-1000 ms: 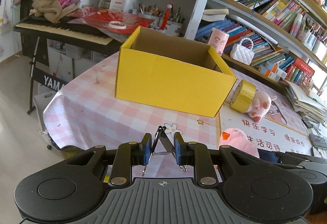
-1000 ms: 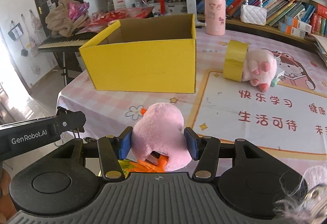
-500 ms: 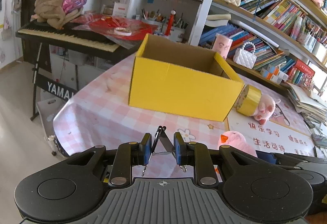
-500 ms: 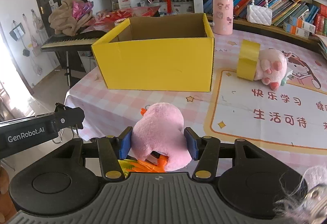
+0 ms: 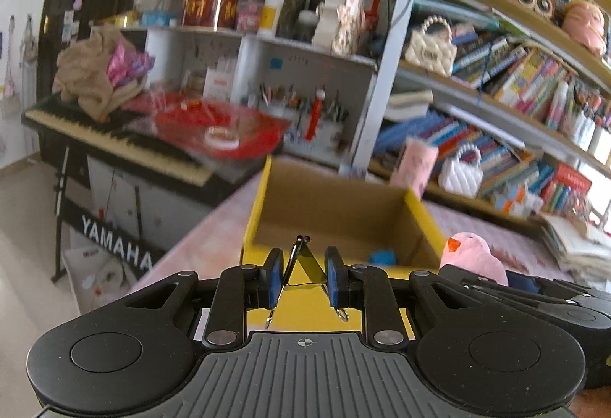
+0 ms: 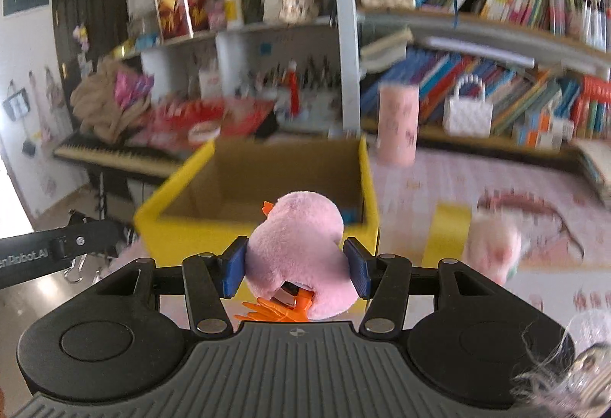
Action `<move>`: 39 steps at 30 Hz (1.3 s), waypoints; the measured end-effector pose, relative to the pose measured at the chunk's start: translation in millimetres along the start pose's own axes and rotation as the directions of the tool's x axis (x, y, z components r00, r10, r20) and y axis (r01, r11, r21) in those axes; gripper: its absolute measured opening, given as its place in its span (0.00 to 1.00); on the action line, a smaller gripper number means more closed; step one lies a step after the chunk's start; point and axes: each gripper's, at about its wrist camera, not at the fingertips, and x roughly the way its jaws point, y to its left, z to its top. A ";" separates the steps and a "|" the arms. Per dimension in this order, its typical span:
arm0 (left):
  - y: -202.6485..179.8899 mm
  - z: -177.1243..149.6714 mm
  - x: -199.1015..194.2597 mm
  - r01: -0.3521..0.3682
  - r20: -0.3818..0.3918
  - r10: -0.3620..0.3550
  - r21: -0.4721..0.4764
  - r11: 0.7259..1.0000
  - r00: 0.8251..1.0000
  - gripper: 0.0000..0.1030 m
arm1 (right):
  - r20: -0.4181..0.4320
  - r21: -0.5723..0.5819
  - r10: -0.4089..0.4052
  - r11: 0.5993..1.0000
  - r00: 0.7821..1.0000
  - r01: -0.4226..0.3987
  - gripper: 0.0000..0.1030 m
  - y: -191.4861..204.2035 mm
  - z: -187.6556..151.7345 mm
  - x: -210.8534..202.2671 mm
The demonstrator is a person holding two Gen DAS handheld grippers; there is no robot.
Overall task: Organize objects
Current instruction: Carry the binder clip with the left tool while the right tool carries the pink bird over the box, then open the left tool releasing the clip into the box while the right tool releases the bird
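My left gripper (image 5: pixel 303 275) is shut on a small binder clip (image 5: pixel 303 259) with wire handles, held just above the near wall of the open yellow cardboard box (image 5: pixel 420 223). A pink plush duck (image 6: pixel 301 246) with an orange beak and feet sits squeezed between the blue pads of my right gripper (image 6: pixel 296 265). It hangs over the near edge of the same yellow box (image 6: pixel 183 234). The duck (image 5: pixel 473 257) also shows at the right in the left wrist view. A small blue thing (image 5: pixel 382 257) lies on the box floor.
On the pink checked tablecloth right of the box lie a yellow tape roll (image 6: pixel 446 231) and a pink plush pig (image 6: pixel 492 246). A pink cup (image 6: pixel 397 124) stands behind. A keyboard (image 5: pixel 114 139) with clutter is at left, and bookshelves (image 5: pixel 515 93) run along the back.
Both grippers have risen and moved forward to the box, so its inside now shows. The clip and the duck stay gripped as before.
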 end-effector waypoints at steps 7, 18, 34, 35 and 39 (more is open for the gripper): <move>-8.1 29.3 44.0 -0.023 0.024 0.023 0.003 1.000 0.999 0.21 | 0.034 -0.013 -0.012 1.000 0.999 0.013 0.50 -8.7 34.8 52.3; -22.0 32.8 115.8 -0.059 -0.049 0.059 0.010 0.998 0.997 0.21 | -0.092 -0.158 0.026 0.987 0.995 -0.040 0.50 -11.0 36.0 135.1; -27.8 22.5 174.6 -0.132 -0.157 0.140 0.062 0.989 0.978 0.21 | -0.288 -0.380 0.171 0.883 0.942 -0.276 0.50 -4.1 37.0 188.8; -28.7 21.7 176.6 -0.134 -0.163 0.143 0.066 0.989 0.976 0.21 | -0.297 -0.379 0.175 0.881 0.939 -0.284 0.50 -4.5 37.8 190.3; -31.0 17.6 184.1 -0.137 -0.190 0.149 0.076 0.988 0.970 0.21 | -0.325 -0.374 0.165 0.882 0.931 -0.287 0.50 -3.7 39.4 194.3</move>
